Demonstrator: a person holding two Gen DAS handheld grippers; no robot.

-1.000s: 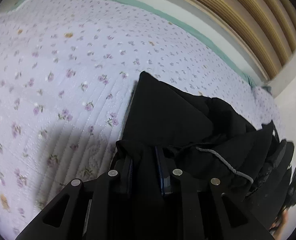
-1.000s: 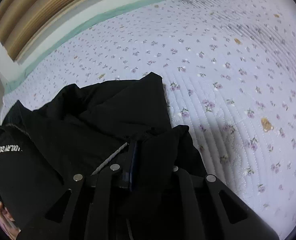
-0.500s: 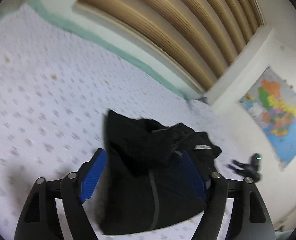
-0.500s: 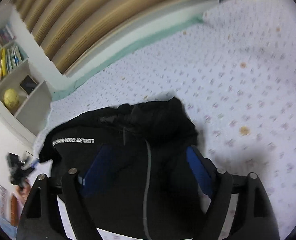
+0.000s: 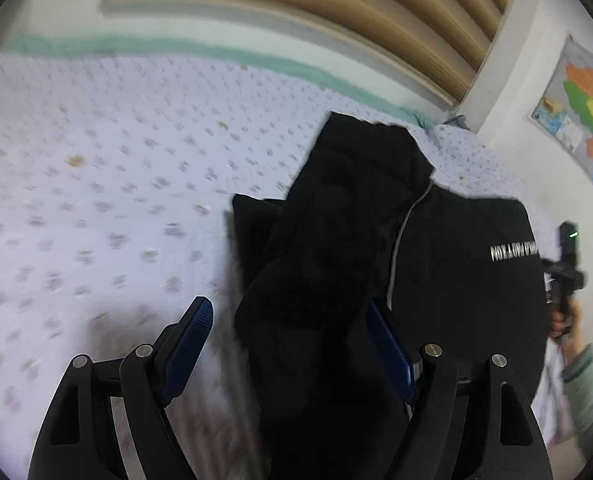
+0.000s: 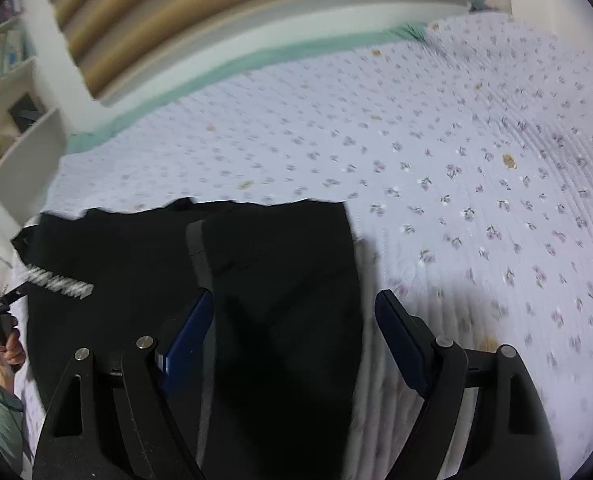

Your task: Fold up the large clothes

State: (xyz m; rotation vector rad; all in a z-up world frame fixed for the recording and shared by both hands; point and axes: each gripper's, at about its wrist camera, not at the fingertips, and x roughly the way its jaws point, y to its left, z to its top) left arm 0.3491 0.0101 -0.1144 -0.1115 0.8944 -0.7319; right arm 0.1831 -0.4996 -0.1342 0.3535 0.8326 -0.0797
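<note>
Black garment (image 5: 416, 248) lying partly folded on the near side of the floral quilt (image 5: 96, 184). Left gripper (image 5: 292, 344) and right gripper (image 6: 292, 332) both stand with jaws wide apart, holding nothing, cloth beneath them. The fabric looks soft, limp and moderately heavy; best pinched at a folded edge or hem, both layers together

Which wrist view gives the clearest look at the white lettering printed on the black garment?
The left wrist view: the white lettering sits on the black garment sharp enough to make out separate letters, though reversed. In the right wrist view the same lettering is a motion-smeared streak near the left edge, unreadable.
</note>
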